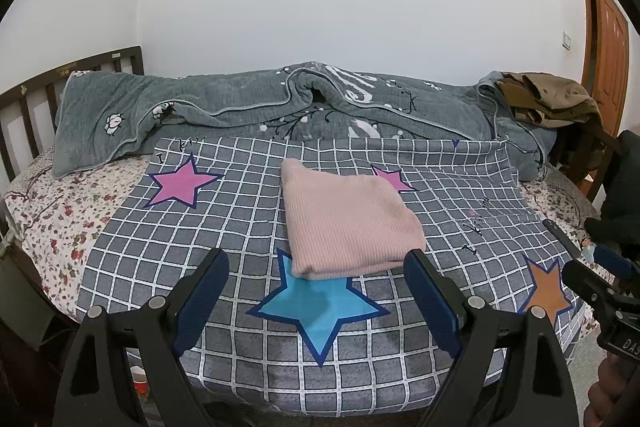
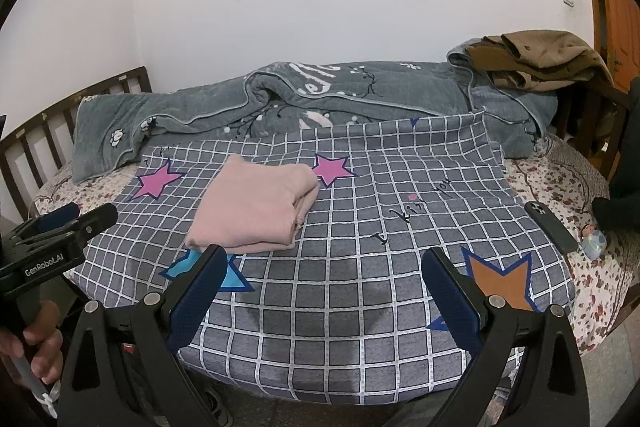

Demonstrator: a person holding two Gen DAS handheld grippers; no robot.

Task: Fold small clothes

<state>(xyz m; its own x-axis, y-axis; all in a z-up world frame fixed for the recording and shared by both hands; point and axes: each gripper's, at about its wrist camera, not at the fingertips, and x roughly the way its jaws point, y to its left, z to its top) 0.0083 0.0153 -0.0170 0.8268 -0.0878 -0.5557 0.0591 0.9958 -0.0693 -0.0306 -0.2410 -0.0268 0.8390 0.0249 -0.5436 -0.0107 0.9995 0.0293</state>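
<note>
— Ahead of the left gripper [image 1: 316, 275], what lies there?
— Just past its jaws, the pink garment [image 1: 348, 223], folded into a compact block, flat on the grey checked sheet [image 1: 248, 211]. Its near edge overlaps the top of a blue star [image 1: 316, 307] printed on the sheet. The jaws stand wide apart with nothing between them.

— And the right gripper [image 2: 324, 275]?
— Its jaws are spread wide too, holding nothing. From there the pink garment [image 2: 256, 207] sits ahead and to the left of the jaws, its near corner just beyond the left blue pad. An orange star [image 2: 502, 277] shows by the right jaw.

— Are the two grippers near each other?
— Side by side over the near edge of the bed [image 1: 60, 219]. The left one appears at the left edge of the right wrist view [image 2: 60, 227], its handle held by a hand [image 2: 38, 355].

— Anything else on the bed?
— Beyond the garment, a rumpled grey quilt [image 1: 248, 99] along the wall, with brown clothes [image 1: 548, 99] piled at its right end. To the right of the right jaws, a dark phone [image 2: 550, 227] lies on the floral sheet [image 2: 568, 187].
</note>
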